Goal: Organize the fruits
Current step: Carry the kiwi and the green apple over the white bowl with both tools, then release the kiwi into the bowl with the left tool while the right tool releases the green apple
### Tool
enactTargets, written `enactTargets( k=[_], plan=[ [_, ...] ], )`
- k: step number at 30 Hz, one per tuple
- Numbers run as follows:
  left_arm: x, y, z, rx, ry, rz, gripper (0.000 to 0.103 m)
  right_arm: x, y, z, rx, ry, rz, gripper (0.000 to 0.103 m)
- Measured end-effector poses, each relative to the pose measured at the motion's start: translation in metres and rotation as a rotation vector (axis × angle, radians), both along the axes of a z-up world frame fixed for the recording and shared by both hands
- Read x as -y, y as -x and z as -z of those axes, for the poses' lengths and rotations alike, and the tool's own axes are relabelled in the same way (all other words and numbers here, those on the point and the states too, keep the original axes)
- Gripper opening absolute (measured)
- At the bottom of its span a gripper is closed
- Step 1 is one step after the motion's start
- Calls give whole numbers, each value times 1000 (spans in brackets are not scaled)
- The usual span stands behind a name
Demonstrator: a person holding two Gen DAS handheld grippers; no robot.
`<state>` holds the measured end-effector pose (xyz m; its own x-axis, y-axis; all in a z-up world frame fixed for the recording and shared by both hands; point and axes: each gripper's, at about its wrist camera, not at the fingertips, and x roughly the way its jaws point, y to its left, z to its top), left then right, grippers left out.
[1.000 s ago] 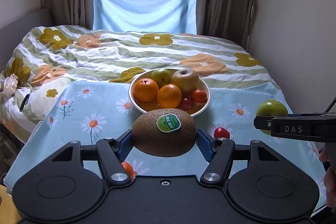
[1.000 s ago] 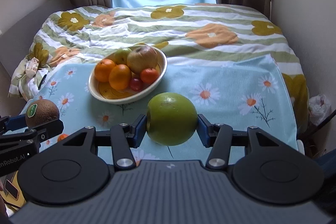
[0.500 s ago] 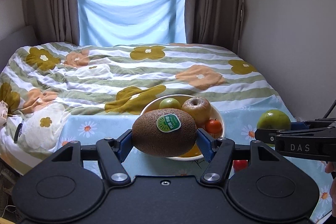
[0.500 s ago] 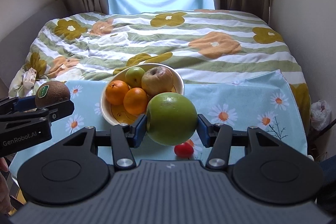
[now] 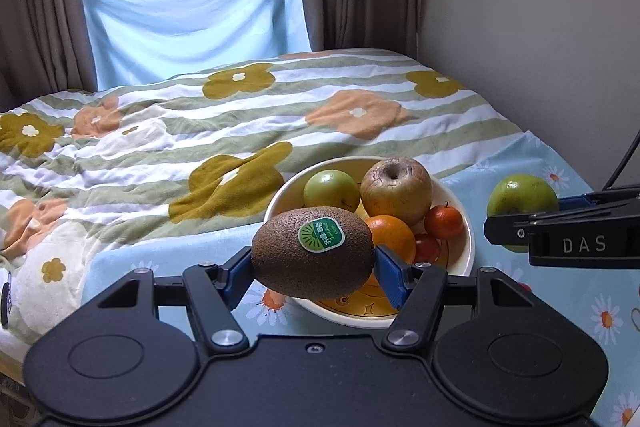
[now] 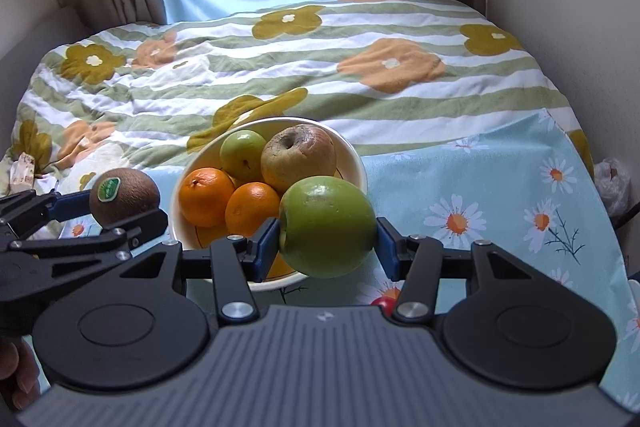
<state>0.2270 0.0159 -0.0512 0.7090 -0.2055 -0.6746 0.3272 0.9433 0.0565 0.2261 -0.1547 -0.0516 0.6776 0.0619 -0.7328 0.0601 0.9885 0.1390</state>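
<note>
- Progress, as a judgement: the sorting looks well along. Most fruit already lies in the bowl, two pieces are in hand, and at least one small red fruit [image 6: 383, 304] lies on the daisy-print blue cloth [image 6: 500, 195], so the job is not finished.
- Left gripper [image 5: 314, 259]: its blue-padded fingers are closed on a brown fuzzy kiwi with a green sticker [image 5: 314, 253], held in the air just before the bowl's near-left rim.
- Round cream ceramic bowl [image 6: 358, 163], on the cloth at the foot of a flower-patterned bed [image 6: 280, 67]: it holds two oranges [image 6: 205, 195], a small green apple [image 6: 242, 153], a wrinkled brownish apple [image 6: 298, 157] and, in the left view, two small red fruits [image 5: 443, 222].
- Right gripper [image 6: 326, 227]: its fingers are closed on a large green apple [image 6: 326, 227], held over the bowl's near-right rim.
</note>
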Motion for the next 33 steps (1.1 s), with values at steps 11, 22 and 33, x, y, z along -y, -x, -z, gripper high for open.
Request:
enactTargets(
  k=[11,22,33],
  plan=[
    [10,-20,37,-78,-39,124,68,-1,-17,20,-37,-4,66,66],
    [9,-26,43,-86,-39,152,91,1,-22,25,-41,-7,95,66],
    [-16,-15,22,-40,-32,122,100,-6,-22,17,-33,1,50,66]
  ],
)
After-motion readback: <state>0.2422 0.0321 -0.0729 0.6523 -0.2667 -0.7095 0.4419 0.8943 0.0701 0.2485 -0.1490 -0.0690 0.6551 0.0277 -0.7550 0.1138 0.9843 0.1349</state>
